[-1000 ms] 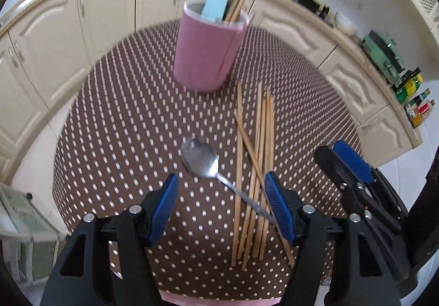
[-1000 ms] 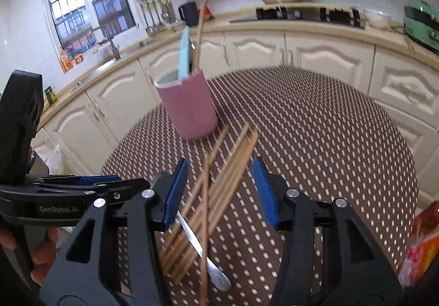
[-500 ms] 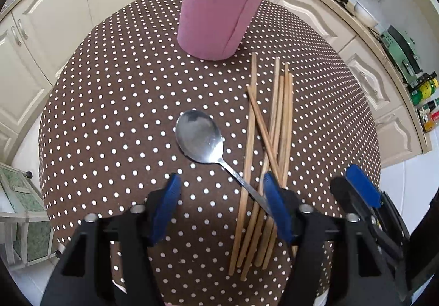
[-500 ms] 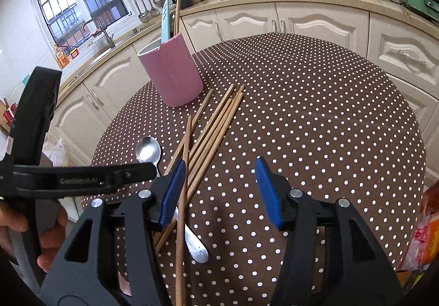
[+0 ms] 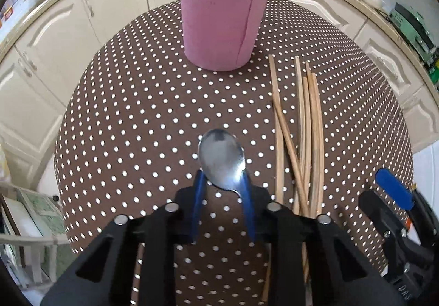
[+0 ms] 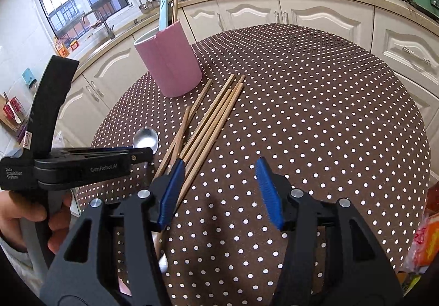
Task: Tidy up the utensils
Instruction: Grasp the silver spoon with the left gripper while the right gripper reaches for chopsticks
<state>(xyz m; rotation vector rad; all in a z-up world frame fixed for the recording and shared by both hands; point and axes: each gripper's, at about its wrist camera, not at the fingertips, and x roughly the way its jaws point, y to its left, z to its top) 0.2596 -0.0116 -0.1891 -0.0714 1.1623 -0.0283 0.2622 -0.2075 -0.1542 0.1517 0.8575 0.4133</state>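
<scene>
A metal spoon (image 5: 221,159) lies on the brown polka-dot table (image 5: 142,119). My left gripper (image 5: 221,182) has closed around the spoon's bowl, its blue pads against both edges. The spoon also shows in the right wrist view (image 6: 146,138), beside the left gripper (image 6: 142,153). Several wooden chopsticks (image 5: 301,135) lie to the right of the spoon, also in the right wrist view (image 6: 211,119). A pink holder (image 5: 223,17) stands behind with a blue utensil and chopsticks in it. My right gripper (image 6: 219,185) is open and empty above the table, just right of the chopsticks.
Cream kitchen cabinets (image 6: 315,12) and a counter with a hob ring the round table. An orange packet (image 6: 425,237) sits at the right edge of the right wrist view. A stool or rack (image 5: 30,218) stands low on the left of the table.
My left gripper moved forward and down over the spoon and closed on its bowl. My right gripper stayed open and drew back a little to the right of the chopsticks.
</scene>
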